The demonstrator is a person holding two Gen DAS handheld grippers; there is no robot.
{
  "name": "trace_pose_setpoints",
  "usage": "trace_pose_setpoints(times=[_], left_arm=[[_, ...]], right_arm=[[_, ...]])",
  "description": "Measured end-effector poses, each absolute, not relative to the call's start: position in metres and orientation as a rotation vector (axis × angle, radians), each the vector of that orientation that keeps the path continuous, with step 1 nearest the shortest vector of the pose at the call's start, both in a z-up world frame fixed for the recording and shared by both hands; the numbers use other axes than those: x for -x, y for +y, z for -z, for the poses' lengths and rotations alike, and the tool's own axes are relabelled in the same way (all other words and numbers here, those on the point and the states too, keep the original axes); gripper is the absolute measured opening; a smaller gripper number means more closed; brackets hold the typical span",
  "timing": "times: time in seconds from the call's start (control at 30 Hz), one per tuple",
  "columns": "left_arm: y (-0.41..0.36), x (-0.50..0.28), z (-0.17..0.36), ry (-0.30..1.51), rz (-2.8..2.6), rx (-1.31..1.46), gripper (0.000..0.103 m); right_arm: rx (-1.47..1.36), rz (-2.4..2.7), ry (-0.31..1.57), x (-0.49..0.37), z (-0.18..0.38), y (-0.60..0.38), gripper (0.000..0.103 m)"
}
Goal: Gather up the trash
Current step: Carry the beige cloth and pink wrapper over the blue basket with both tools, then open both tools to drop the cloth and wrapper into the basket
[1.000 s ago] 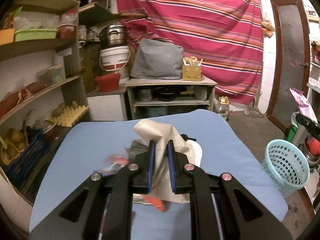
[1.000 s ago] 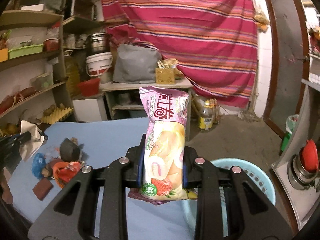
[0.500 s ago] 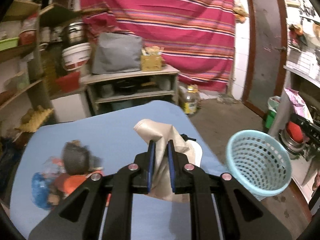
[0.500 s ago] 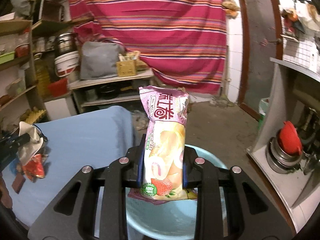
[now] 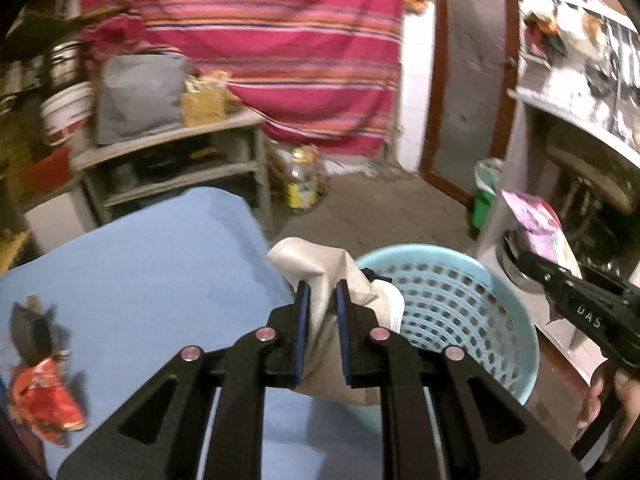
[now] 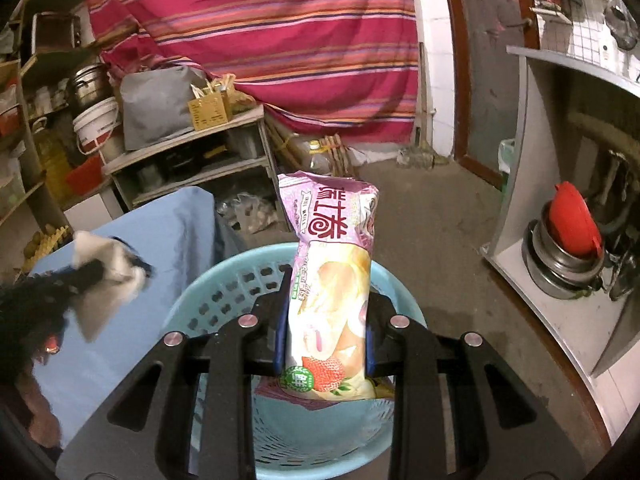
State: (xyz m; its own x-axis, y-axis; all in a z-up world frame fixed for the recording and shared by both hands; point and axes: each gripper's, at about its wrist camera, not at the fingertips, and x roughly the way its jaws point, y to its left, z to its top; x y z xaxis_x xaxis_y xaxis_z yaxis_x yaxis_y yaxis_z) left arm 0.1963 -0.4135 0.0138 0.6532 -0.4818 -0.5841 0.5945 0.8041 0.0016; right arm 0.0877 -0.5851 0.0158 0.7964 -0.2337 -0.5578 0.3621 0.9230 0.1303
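Note:
My left gripper (image 5: 322, 294) is shut on a crumpled beige cloth-like wrapper (image 5: 316, 264), held at the blue table's right edge beside the light blue basket (image 5: 452, 300). My right gripper (image 6: 326, 300) is shut on a pink snack packet (image 6: 334, 256) printed with a strawberry, and it hangs upright over the basket (image 6: 224, 292). In the left wrist view the right gripper (image 5: 560, 280) shows at the far right with the packet (image 5: 536, 224). The right wrist view has the left gripper (image 6: 86, 270) and its wrapper (image 6: 108, 256) at the left, blurred.
More trash lies on the blue table (image 5: 152, 264): a red wrapper (image 5: 44, 396) and a dark scrap (image 5: 30, 328) at the left. A grey shelf unit (image 6: 192, 160) stands behind, and a counter with a steel pot and red lid (image 6: 572, 232) is at right. Bare floor lies beyond the basket.
Both grippers have swung right and down from the table to the basket, each keeping its hold. The right one now hangs over the basket's opening; the left one has reached its rim.

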Motion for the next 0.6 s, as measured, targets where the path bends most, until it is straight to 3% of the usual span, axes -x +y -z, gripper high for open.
trace_pose_setpoints(times=[0.2, 0.3, 0.43, 0.6], left_arm=[[-0.457, -0.215, 0.006, 0.652, 0.623, -0.242, 0.019], [-0.460, -0.227, 0.017, 0.701, 0.614, -0.230, 0.031], [-0.455, -0.235, 0.022, 0.711, 0.603, -0.217, 0.068], [-0.440, -0.231, 0.013, 0.699, 0.596, -0.194, 0.073]], right_arm=[[-0.264, 0.326, 0.588, -0.092, -0.008, -0.593, 0.028], [-0.276, 0.314, 0.620, -0.098, 0.002, -0.595, 0.028], [-0.288, 0.305, 0.640, -0.103, 0.008, -0.594, 0.028], [-0.293, 0.298, 0.662, -0.108, 0.011, -0.591, 0.028]])
